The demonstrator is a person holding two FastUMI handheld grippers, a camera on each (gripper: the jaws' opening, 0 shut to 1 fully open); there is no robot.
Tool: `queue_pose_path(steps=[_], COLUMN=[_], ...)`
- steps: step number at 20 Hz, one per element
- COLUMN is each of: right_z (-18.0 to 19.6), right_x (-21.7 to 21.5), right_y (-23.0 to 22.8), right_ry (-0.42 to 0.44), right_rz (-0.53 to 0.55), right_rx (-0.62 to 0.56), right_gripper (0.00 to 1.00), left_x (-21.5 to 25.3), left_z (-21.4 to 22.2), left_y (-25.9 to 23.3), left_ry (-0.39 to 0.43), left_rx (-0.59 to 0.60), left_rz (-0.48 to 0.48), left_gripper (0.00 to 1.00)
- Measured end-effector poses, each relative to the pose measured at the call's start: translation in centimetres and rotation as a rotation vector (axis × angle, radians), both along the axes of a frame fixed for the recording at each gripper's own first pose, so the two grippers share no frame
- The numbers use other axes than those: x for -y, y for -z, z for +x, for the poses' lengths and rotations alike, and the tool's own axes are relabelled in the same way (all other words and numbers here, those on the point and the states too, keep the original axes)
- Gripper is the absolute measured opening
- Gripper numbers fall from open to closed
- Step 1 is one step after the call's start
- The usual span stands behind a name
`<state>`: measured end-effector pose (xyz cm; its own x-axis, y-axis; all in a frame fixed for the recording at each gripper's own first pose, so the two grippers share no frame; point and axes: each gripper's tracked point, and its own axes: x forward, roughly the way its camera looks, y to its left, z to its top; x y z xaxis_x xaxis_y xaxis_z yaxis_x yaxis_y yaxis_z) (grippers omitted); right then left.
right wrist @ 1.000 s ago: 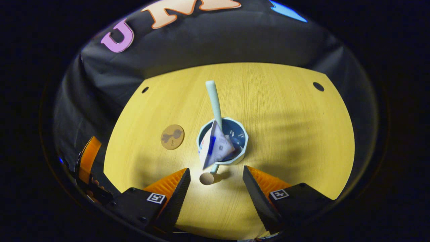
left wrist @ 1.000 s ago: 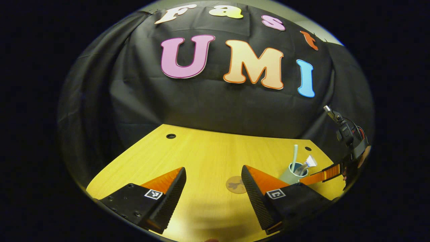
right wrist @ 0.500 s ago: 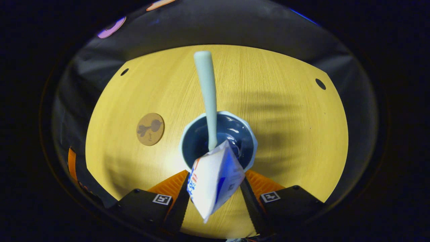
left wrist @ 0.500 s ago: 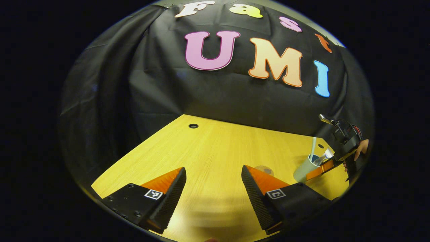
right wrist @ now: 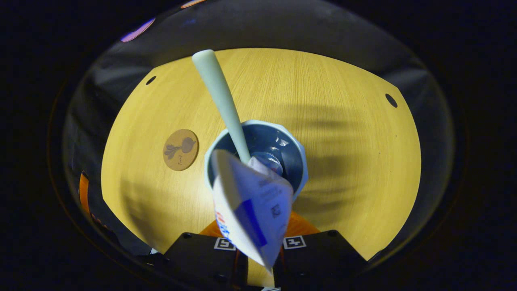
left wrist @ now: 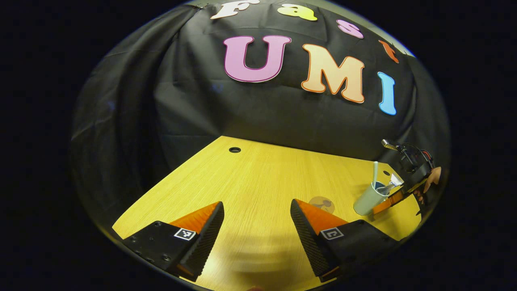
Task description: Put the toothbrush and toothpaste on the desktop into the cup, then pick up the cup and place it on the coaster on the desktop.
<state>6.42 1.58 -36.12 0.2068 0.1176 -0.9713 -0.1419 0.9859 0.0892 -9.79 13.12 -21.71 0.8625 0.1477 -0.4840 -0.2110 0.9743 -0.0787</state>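
Observation:
A pale blue cup (right wrist: 299,161) stands on the wooden desk, holding a mint toothbrush (right wrist: 220,95) and a white toothpaste tube (right wrist: 252,206). My right gripper (right wrist: 260,238) has closed in around the cup's near side, with the tube hiding the fingertips. From the left gripper view, the cup (left wrist: 366,200) with toothbrush (left wrist: 375,171) and tube (left wrist: 389,186) sits at the far right, the right gripper (left wrist: 387,198) against it. A round brown coaster (left wrist: 322,204) lies just left of the cup. My left gripper (left wrist: 256,212) hovers open over the desk, holding nothing.
The desk (left wrist: 250,182) has a cable hole (left wrist: 234,150) at its far left and another (right wrist: 390,100) at the far right. A hand (left wrist: 432,178) holds the right gripper. The coaster (right wrist: 180,149) lies left of the cup.
The right gripper came down to the cup and its fingers closed from wide open onto it. The toothpaste tube tipped toward the camera. The left gripper's view swung left.

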Motion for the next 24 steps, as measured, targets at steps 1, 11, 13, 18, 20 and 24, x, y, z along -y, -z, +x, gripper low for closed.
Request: queue_pose_path(steps=[1, 11, 13, 18, 20, 24], right_z=[0.0, 1.0, 1.3, 1.3, 0.9, 1.1], right_x=[-0.9, -4.7, -4.7, -4.5, -4.2, -4.0], right_y=[-0.2, -1.8, -1.8, -2.1, -1.9, -2.1], right_ry=[0.001, -0.051, -0.065, -0.093, -0.110, -0.132], right_rz=[0.023, 0.118, 0.121, 0.092, 0.063, 0.015], right_rx=[0.003, 0.055, 0.059, 0.064, 0.054, 0.079], right_gripper=[0.27, 0.24, 0.27, 0.26, 0.27, 0.29], left_x=[-0.1, -1.7, -2.5, -5.1, -6.1, -6.9], left_z=[0.1, 0.5, 0.3, -0.3, -0.7, -0.7], left_y=[-0.2, 0.2, 0.3, 0.6, 0.8, 0.8], left_ry=[0.006, 0.036, 0.033, 0.013, 0.003, -0.005], left_rx=[0.002, -0.008, -0.011, -0.018, -0.022, -0.023], left_rz=[0.000, -0.006, -0.006, -0.007, -0.010, -0.014], left_gripper=[0.95, 0.95, 0.95, 0.95, 0.95, 0.95])
